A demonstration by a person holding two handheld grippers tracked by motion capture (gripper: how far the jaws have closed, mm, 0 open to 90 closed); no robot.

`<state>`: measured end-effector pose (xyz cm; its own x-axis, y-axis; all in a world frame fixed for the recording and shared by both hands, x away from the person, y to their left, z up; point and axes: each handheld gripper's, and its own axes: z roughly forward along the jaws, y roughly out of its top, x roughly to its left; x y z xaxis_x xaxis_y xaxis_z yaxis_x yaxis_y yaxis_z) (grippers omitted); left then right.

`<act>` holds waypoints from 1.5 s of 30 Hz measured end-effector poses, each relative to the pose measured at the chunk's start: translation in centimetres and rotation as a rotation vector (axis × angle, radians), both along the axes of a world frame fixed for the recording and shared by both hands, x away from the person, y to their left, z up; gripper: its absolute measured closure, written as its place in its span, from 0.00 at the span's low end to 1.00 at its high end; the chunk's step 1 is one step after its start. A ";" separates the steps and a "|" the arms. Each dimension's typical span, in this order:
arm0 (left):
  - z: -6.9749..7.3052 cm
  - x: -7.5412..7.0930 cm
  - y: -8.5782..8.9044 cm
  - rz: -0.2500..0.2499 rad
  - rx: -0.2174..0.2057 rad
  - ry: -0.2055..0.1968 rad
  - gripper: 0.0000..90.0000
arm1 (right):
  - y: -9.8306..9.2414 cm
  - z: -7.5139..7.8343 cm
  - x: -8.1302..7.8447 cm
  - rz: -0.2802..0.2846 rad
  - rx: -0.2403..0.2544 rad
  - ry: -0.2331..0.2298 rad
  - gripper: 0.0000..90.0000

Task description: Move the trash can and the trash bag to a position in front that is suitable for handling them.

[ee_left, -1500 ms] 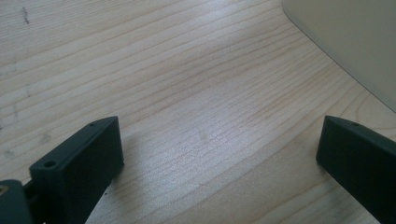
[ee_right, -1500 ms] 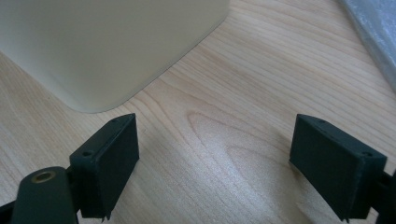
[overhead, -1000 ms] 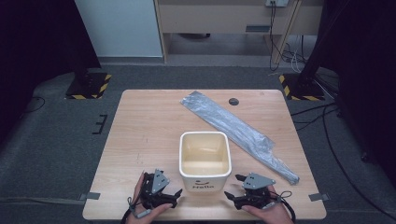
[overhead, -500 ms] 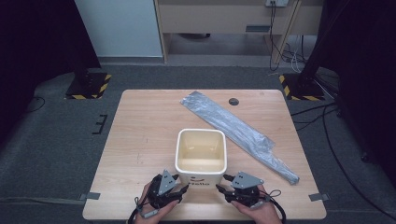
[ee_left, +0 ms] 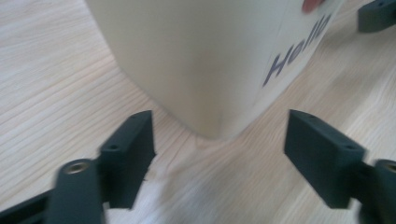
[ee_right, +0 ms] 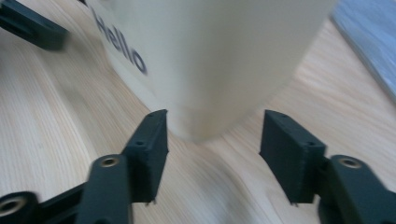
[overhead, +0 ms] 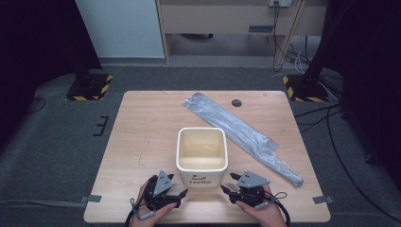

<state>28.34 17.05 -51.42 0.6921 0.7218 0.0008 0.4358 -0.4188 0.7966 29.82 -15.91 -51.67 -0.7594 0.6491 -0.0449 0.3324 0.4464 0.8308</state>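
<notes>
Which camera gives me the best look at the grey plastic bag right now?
The high view: the grey bag lies whole there, slanting across the table behind and right of the cream tub. The right gripper view catches one blurred corner. The left gripper view faces the tub's lettered corner.

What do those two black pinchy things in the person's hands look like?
Each tool is black, with two flat, blocky jaws on thin arms joined by round metal rivets. A grey three-cornered plate sits on top of the left tool and the right tool. A dark cable loops out behind each one, by the person's bare hands.
</notes>
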 end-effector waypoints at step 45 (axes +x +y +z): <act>13.1 16.0 2.6 0.064 0.006 -0.023 0.16 | -1.4 -2.0 3.8 -0.169 -0.073 0.143 0.21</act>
<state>44.36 19.65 -38.36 0.6442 0.7646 0.0207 0.4435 -0.3955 0.8043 33.66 -17.26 -53.68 -0.6425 0.7663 0.0042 0.5198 0.4318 0.7371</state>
